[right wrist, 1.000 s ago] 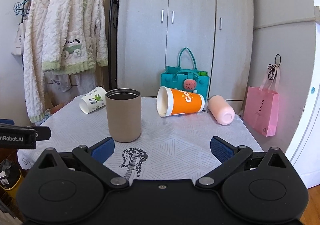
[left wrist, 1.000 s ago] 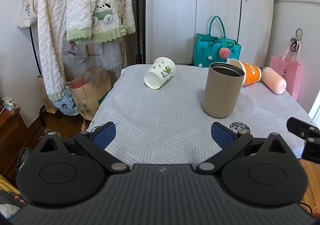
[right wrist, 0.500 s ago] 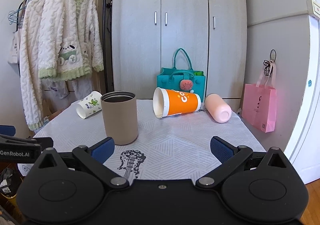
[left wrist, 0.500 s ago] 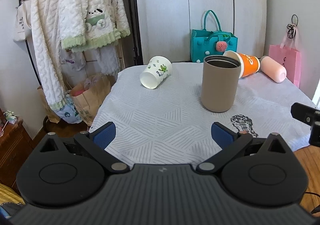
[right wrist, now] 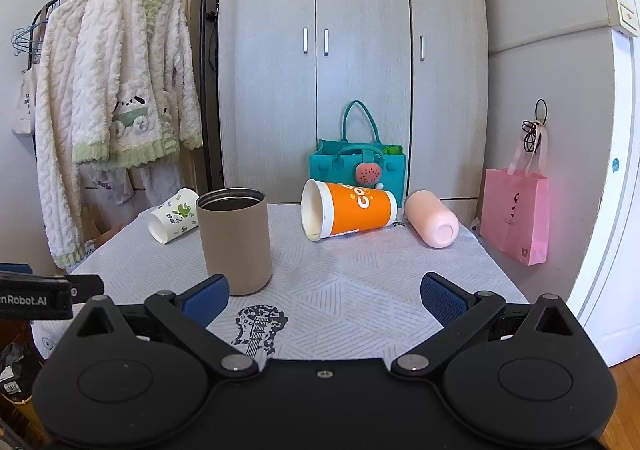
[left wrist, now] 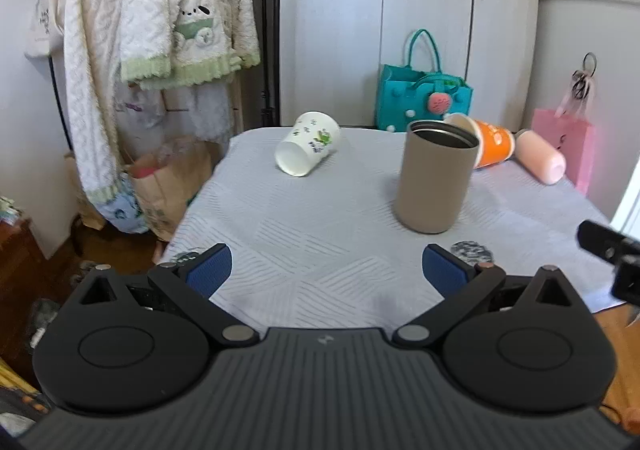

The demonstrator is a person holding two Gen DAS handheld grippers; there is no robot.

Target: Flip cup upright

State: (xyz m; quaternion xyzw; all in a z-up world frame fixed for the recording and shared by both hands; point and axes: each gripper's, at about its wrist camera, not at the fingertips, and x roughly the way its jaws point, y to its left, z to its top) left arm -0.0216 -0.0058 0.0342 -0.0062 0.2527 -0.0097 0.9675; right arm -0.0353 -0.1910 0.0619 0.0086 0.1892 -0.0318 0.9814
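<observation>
A tan cylindrical cup (left wrist: 436, 175) (right wrist: 235, 240) stands upright on the table with its mouth up. A white paper cup with green prints (left wrist: 307, 149) (right wrist: 173, 215) lies on its side at the far left. An orange paper cup (right wrist: 348, 208) (left wrist: 493, 143) lies on its side behind the tan cup, mouth toward me. A pink bottle (right wrist: 432, 223) (left wrist: 540, 161) lies at the far right. My left gripper (left wrist: 326, 270) and right gripper (right wrist: 324, 296) are both open and empty, hovering at the table's near edge.
The table has a grey patterned cloth (right wrist: 360, 282) with a guitar print (right wrist: 258, 328). Beyond it are a teal bag (right wrist: 358, 165), a pink bag (right wrist: 514, 217), a wardrobe, and a clothes rack (right wrist: 120, 89) on the left. The right gripper's side shows at the right edge of the left wrist view (left wrist: 612, 254).
Both views have shifted slightly; the left gripper turned back toward the left and nearer the table. The cups have not moved and both grippers stay open.
</observation>
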